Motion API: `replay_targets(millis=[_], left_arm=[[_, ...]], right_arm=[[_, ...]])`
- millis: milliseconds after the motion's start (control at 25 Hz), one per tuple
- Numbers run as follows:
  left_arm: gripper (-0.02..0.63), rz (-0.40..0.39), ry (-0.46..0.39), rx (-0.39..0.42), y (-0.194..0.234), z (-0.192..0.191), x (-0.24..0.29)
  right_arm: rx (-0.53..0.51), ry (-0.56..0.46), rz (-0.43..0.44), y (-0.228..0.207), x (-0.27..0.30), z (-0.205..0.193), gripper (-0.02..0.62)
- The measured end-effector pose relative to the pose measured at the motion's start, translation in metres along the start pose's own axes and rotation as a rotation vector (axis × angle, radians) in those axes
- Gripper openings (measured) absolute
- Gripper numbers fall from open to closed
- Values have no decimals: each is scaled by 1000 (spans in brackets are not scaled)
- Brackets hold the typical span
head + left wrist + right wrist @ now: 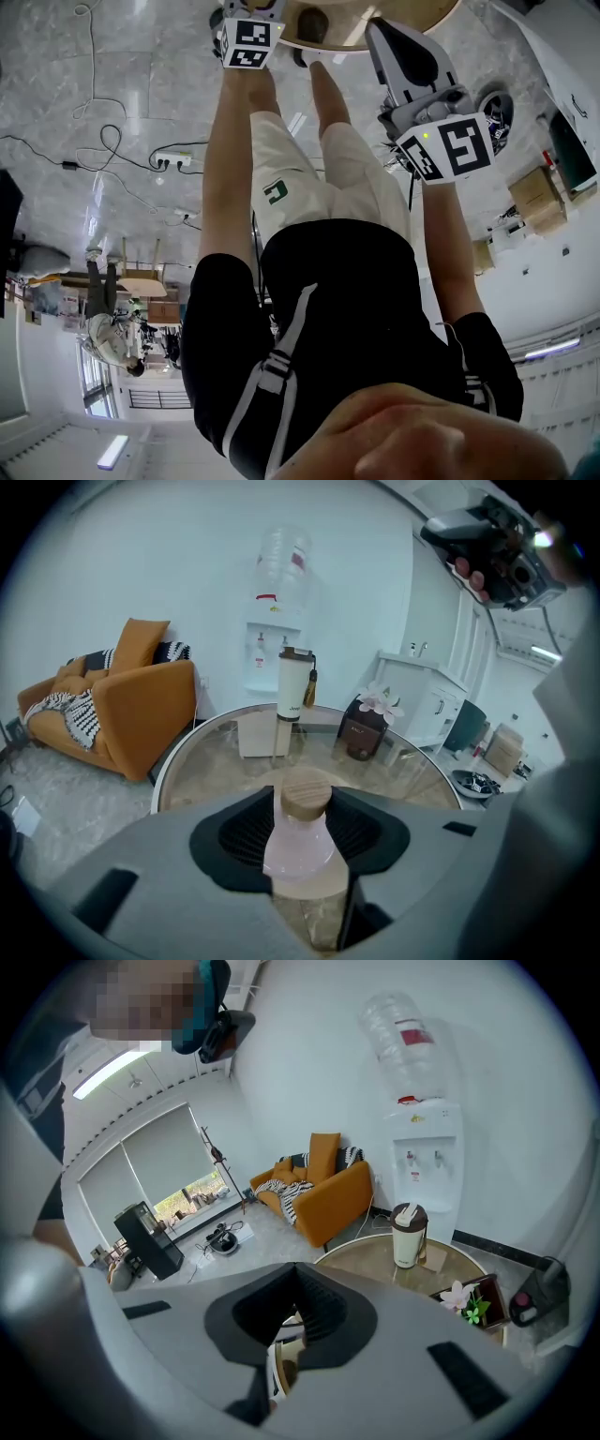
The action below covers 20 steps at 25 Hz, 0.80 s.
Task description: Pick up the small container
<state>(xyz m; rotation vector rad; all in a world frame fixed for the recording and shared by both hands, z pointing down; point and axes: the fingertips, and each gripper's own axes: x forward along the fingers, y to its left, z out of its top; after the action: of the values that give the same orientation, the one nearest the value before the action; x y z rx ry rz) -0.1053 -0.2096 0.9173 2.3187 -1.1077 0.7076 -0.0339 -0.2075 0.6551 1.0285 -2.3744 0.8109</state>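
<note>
The small container (300, 841) is a pale pink bottle with a wooden cork. It stands upright on the round glass table (211, 766), right between my left gripper's jaws. The ribbed black pads (246, 832) lie against both of its sides, so my left gripper (305, 808) is shut on it. My right gripper (291, 1321) hangs off to the side above the floor with the table (370, 1260) ahead of it. Its pads meet with only a thin slit between them and hold nothing. Both marker cubes, left (248, 42) and right (450, 145), show in the head view.
Farther back on the table stand a tall white flask (293, 691), a beige box (256, 735) and a dark box with a flower (364, 731). An orange sofa (131, 710) and a water dispenser (277, 639) stand behind. Cables and a power strip (173, 159) lie on the floor.
</note>
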Motion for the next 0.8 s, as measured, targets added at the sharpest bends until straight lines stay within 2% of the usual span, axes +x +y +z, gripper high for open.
replay_targets(millis=[120,360,560,800], left_arm=[[168,5,3,12,-1,0,1],[141,23,14,85,-4,2,3],[141,22,27,82,-6,2,0],[141,3,-6,41,-16,17,-17]], right_arm=[[5,3,1,-1,-1,-1,2],[13,5,0,-6,-4,-2,2],[15,4,-1,-5,-8,-3,2],[6,-10,-5,-1,-14,5,2]])
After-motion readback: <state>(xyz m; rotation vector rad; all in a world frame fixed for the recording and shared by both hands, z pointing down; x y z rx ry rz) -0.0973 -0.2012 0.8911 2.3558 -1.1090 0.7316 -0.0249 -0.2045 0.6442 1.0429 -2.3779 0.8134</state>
